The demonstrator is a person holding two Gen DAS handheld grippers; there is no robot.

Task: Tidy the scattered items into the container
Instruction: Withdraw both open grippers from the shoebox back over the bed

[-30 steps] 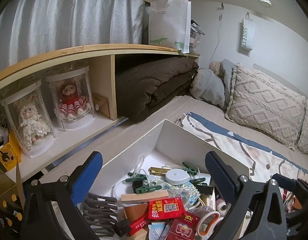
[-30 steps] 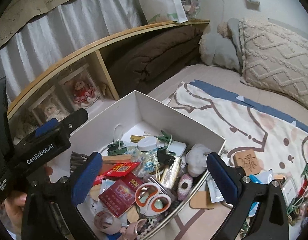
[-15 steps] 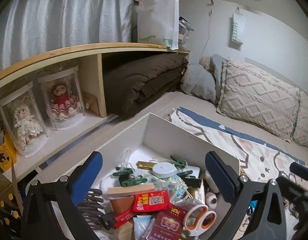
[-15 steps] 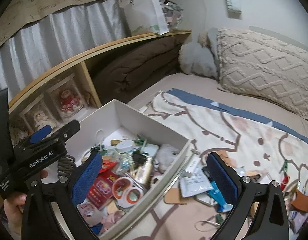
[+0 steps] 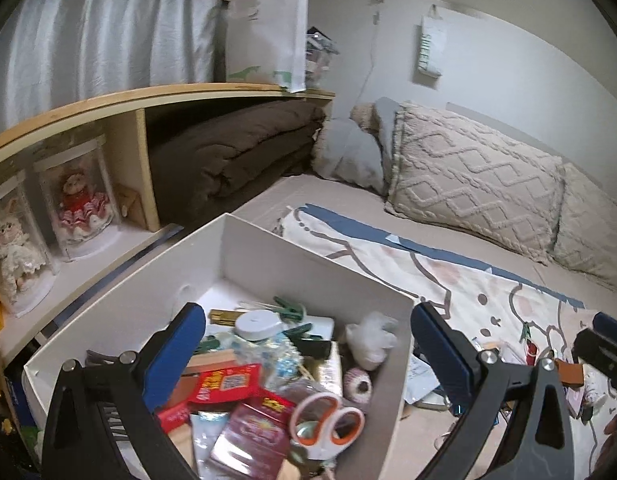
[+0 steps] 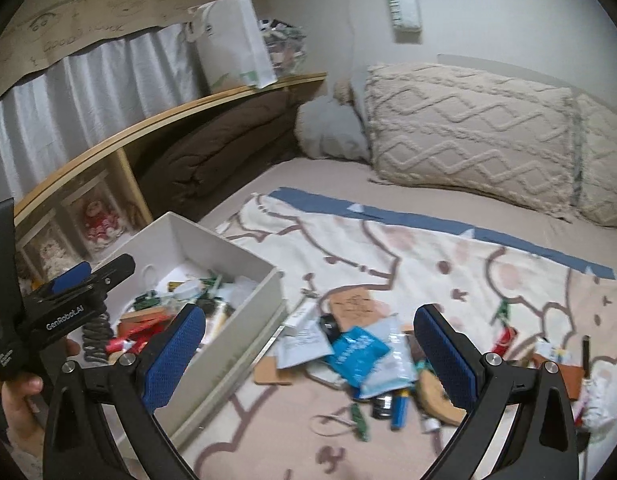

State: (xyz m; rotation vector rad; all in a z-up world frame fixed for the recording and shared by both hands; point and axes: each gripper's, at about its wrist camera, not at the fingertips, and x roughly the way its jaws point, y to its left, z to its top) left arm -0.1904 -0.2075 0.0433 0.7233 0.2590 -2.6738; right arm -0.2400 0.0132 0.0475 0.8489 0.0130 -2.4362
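Patterned blanket (image 6: 388,256) bears crinkly packets (image 6: 358,350) beside a rigid white box (image 5: 268,264) (both grippers' jaws released).

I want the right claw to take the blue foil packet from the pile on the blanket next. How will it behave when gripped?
The blue packet looks flat and crinkled, so it is probably light and floppy, sagging from wherever it is pinched. Its glossy film may slip between the pads. It overlaps the white pouches, so these could drag along. The right claw is open above it.
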